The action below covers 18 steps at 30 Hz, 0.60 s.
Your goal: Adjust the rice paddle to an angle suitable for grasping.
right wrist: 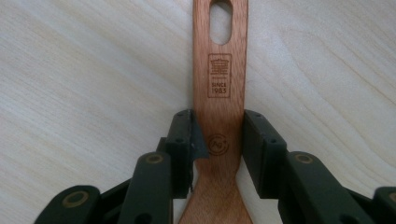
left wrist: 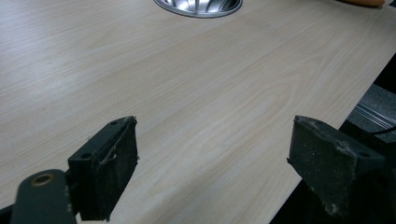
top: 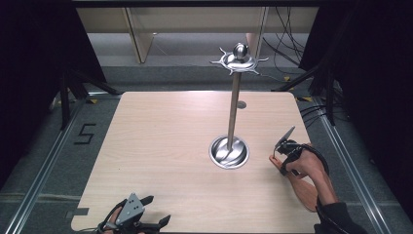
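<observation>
Pale wood-grain table (top: 165,146) stands on a grey floor with dark curtains at both sides and cables trailing at the far right. Toward the far half of the table rises a metal stand (top: 233,109): a round shiny base, a thin upright pole and a spiked ring with a ball on top.

At the right, the right gripper (top: 283,158) is clenched on a wooden spatula (top: 302,187), which lies flat on the table beside the stand's base. In the right gripper view, the spatula's (right wrist: 219,93) handle runs straight up between the two black jaws, each pressing one edge of the narrow neck. Beyond the jaws the handle is reddish-brown, with a burnt-in square mark, small lettering below it, and an oval hanging hole near the end. Between the jaws sits a small round stamp; below them the wood widens toward the blade.

Near the front edge of the table, the left gripper (top: 156,214) hovers with jaws released and spread wide. In the left gripper view (left wrist: 212,154), bare tabletop lies between them, and the stand's base (left wrist: 198,7) sits well beyond.
</observation>
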{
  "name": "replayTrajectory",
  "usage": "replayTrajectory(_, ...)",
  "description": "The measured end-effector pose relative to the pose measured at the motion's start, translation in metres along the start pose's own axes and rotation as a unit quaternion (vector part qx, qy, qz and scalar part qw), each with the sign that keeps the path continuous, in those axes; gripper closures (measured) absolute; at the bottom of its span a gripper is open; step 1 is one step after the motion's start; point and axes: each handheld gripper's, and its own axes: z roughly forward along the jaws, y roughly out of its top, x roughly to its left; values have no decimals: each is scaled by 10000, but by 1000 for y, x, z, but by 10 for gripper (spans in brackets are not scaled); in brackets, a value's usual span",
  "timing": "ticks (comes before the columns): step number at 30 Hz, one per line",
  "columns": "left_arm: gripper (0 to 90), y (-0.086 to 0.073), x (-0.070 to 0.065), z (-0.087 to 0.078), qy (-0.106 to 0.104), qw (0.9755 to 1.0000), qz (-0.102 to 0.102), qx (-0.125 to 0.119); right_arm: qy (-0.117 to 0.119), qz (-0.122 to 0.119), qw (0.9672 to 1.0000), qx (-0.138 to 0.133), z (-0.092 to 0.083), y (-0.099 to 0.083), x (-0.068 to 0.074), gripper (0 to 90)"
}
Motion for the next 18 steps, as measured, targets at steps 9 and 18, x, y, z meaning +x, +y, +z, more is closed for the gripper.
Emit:
replayTrajectory(9,150,-1,-2,1,-23,9999,-165,-16,-52,-143,9999,-10,0,0,2,666)
replayTrajectory(18,150,0,-1,2,-19,10000,-70,12,70,-450,9961,-755,-28,-13,11,670)
